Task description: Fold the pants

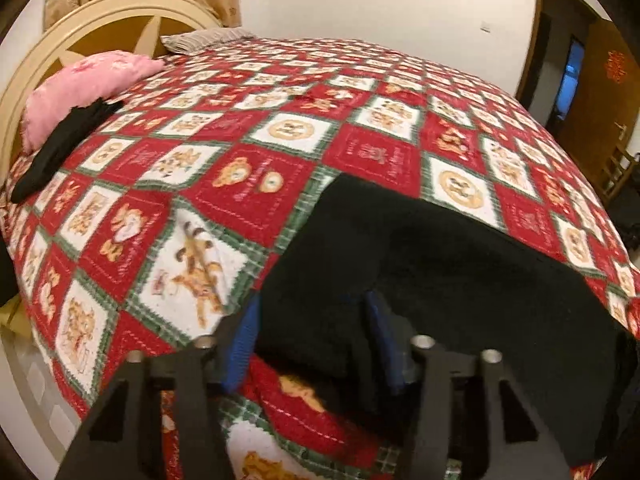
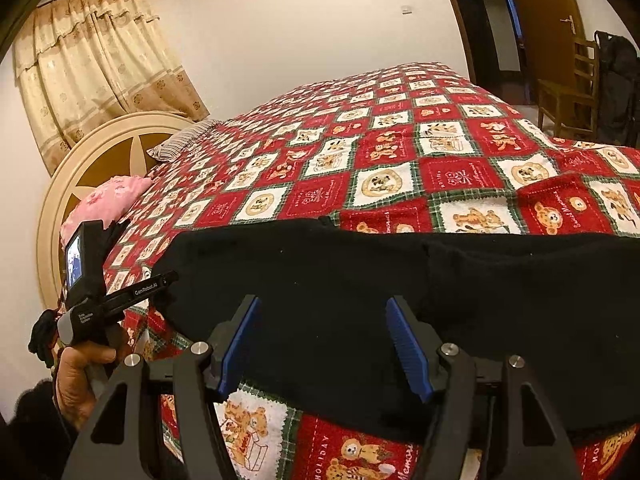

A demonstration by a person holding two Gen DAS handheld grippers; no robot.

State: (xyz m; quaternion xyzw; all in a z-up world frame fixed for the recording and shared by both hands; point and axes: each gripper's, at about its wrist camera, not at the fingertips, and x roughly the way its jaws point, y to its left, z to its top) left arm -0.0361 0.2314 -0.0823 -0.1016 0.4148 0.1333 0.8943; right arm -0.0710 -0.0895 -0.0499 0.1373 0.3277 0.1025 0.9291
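- left hand-held gripper is hovering over the near left end of the black pants, jaws spread wide with cloth between them but nothing pinched; right wrist view is showing it from the side, tips right at the pants' left edge.
- right hand-held gripper is sitting equally wide open over the pants, gripping nothing either.
- pants are lying across the near edge of the bed, on the red teddy-bear quilt, looking already doubled into a thick band; black on black, so layer count is hard to read.
- risk: closing on the top layer only, so the fold is peeling apart instead of carrying over as one.
- risk: pinching quilt together with the pants, since the pads are sitting low against the cover; that would be dragging the quilt and skewing the fold.
- risk: right end of the pants is running out of frame toward the bed edge; uneven lifting could be sliding that end off the mattress.
- risk: grippers grabbing at different depths, giving a crooked crease.
- second dark garment near the pink pillow is well apart, not interfering.
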